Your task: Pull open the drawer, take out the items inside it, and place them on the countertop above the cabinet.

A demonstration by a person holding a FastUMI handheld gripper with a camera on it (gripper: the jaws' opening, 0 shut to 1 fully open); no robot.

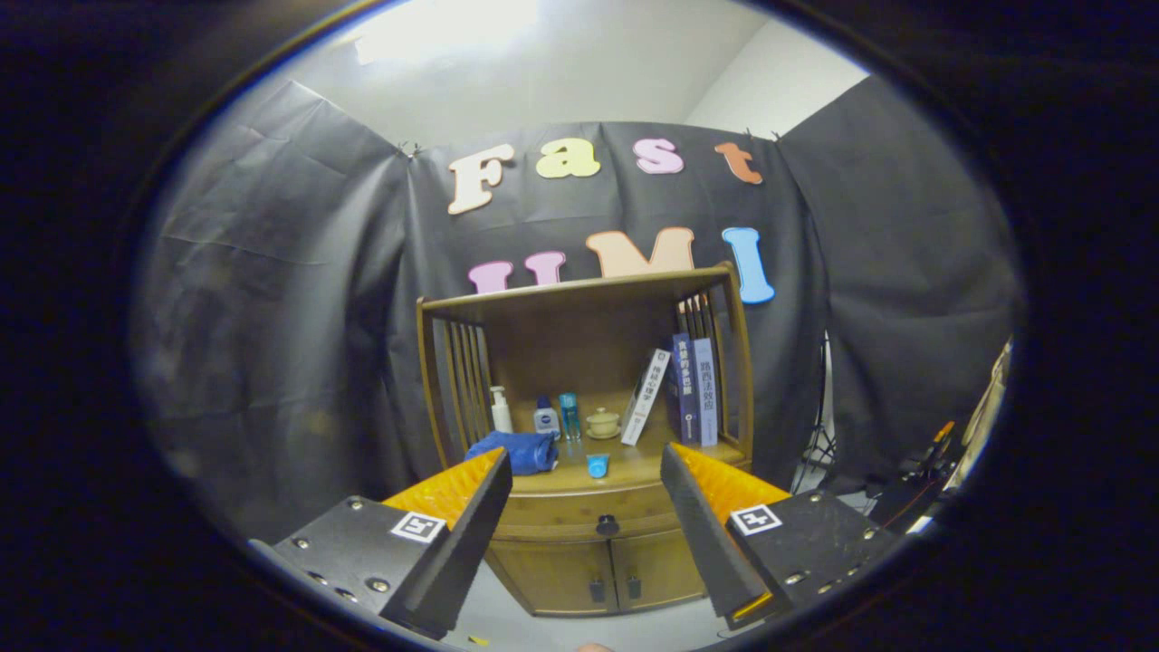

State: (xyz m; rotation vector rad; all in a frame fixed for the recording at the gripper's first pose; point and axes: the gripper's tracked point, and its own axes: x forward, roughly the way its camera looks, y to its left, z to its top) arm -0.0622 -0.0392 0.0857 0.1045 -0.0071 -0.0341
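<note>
We log: gripper (579, 462) spread wide, holding nothing — well short of the cabinet (589, 543); drawer (589, 514) closed; blue cloth (514, 451) on the countertop (634, 471).

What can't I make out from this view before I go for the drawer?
- Drawer contents: gripper view, hidden behind its closed front; knob in sight.
- Cabinet's lower left corner: covered by a finger of the open gripper.
- Small bottles on the countertop: too small to identify.
</note>
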